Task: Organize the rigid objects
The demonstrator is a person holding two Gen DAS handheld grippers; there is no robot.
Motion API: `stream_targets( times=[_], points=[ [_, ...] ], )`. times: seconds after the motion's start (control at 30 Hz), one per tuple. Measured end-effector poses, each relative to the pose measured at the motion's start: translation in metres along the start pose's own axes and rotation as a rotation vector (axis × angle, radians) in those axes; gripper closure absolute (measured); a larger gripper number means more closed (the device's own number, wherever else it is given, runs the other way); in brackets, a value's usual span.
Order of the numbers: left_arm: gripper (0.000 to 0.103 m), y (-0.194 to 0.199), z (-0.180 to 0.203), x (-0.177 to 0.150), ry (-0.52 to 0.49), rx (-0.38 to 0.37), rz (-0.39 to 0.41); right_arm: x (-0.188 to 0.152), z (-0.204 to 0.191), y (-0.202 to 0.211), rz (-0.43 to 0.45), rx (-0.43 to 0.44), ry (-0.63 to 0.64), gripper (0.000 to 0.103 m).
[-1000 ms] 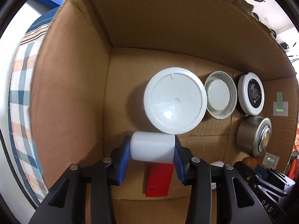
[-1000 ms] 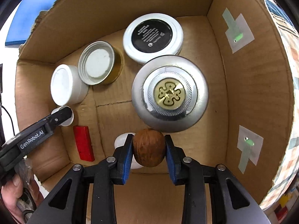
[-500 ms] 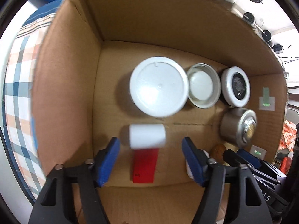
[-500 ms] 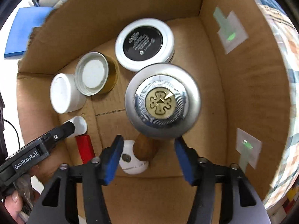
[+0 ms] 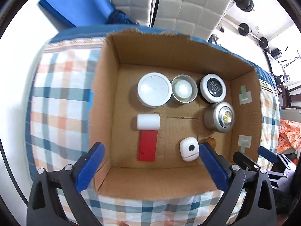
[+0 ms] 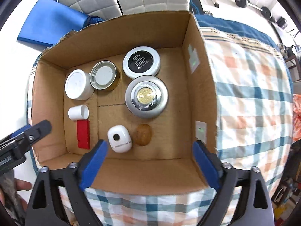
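1. The white cylinder (image 5: 148, 119) is lying on its side on the floor of the cardboard box (image 5: 105, 98), near the box's left wall, with one end just touching the red block (image 5: 147, 145) that is lying flat toward the near wall.
2. The brown nut (image 6: 143, 134) is sitting on the box floor near the near wall, just beside the white pod with a dark dot (image 6: 119, 139).
3. Along the far wall, a white round lid (image 5: 154, 89), an open metal tin (image 5: 184, 91) and a black-topped tin (image 5: 213, 90) are standing in a row; the silver tin with a gold emblem (image 6: 146, 96) is sitting just in front of the black-topped one, near the right wall.
4. The left tool (image 5: 150, 167) is hovering over the near-left part of the box, its jaws having just been opening and now spread wide with nothing between them.
5. The right tool (image 6: 149, 163) is hanging above the near wall, its jaws likewise having just been opening, now wide and empty.
6. The box is resting on a checked cloth (image 6: 250, 101) covering the bed.
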State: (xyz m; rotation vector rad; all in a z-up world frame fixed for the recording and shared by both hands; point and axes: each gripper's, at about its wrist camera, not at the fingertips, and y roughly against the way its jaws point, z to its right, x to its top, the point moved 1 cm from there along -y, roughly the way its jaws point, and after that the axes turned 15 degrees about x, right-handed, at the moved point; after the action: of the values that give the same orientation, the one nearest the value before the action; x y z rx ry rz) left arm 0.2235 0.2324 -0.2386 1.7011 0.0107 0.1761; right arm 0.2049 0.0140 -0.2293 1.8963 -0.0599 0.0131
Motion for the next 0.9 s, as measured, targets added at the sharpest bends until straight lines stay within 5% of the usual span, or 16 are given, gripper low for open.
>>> stream_targets(
  times=[0.57,0.9],
  points=[
    [0.000,0.093,0.006,-0.041,0.014,-0.049,0.116,-0.043,-0.024,0.070,0.077,0.010,0.066,0.000],
    [0.000,0.172,0.009,-0.068,-0.001,-0.008,0.266,-0.083,-0.038,0.163,0.199,0.048,0.112,0.000]
  ],
)
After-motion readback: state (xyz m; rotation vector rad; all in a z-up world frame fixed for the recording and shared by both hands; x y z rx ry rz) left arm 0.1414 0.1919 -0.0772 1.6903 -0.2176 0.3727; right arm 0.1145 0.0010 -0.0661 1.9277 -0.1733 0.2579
